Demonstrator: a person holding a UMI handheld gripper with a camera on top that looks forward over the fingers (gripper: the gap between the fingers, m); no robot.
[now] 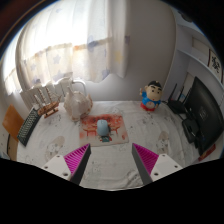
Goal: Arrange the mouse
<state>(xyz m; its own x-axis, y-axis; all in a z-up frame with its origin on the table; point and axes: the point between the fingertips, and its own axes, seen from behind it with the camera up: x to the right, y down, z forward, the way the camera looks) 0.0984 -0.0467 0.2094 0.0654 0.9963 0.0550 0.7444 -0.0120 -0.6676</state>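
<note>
Magenta pads (76, 157) mark the two fingers of the gripper (111, 160) at the bottom centre of the frame. The fingers stand wide apart with nothing between them; only pale tabletop (110, 172) shows in the gap.

Ahead of the fingers, at the centre of the frame, the mouse (103, 128) lies on an orange mat (104, 125). It is a small, rounded, blue-grey item, apart from the fingers and not yet touched.

Handling, as a judgement: the mouse is likely light and rigid, with a smooth moulded shell that could slip under a loose pinch. The best hold appears to be across its two flanks, one pad on each side, low on the body.

Orientation: the long axis seems to run away from the camera, roughly in line with the fingers. Which end is the front cannot be determined.

Surroundings: a keyboard (29, 124) lies at the left of the frame. A white rounded object (77, 100) stands at upper left of the mat. A figurine (151, 96) in blue and red stands at upper right. A dark monitor (205, 112) occupies the right side. Curtains (80, 40) hang across the upper frame.
</note>
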